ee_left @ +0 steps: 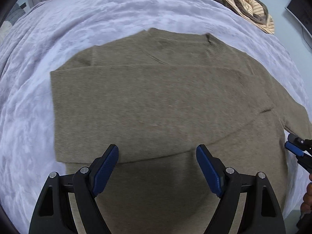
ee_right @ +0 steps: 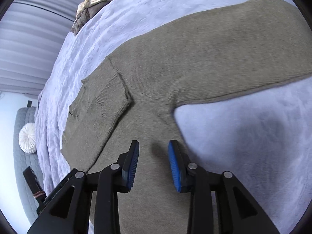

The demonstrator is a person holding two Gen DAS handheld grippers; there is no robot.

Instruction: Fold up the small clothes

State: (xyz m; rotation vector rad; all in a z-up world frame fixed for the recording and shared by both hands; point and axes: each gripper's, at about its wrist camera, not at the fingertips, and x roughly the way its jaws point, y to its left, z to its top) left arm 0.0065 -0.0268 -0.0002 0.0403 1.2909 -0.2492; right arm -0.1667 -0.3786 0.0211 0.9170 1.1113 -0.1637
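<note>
An olive-brown knit sweater [ee_left: 156, 105] lies flat on a pale lavender bedspread [ee_left: 39, 81]. One sleeve is folded across the body, its edge just ahead of my left gripper [ee_left: 157, 150], which hovers open and empty over the sweater's lower body. In the right wrist view the sweater [ee_right: 195, 58] stretches its other sleeve out to the upper right, with the folded sleeve's cuff [ee_right: 109, 97] at the left. My right gripper [ee_right: 154, 146] is open and empty above the sweater near the armpit. It also shows at the left wrist view's right edge [ee_left: 296, 148].
A heap of brown and striped clothes [ee_left: 249, 7] lies at the bed's far edge, also in the right wrist view [ee_right: 93, 0]. A grey quilted chair with a round white cushion [ee_right: 28, 137] stands beside the bed. A dark screen [ee_left: 302, 9] is at the far right.
</note>
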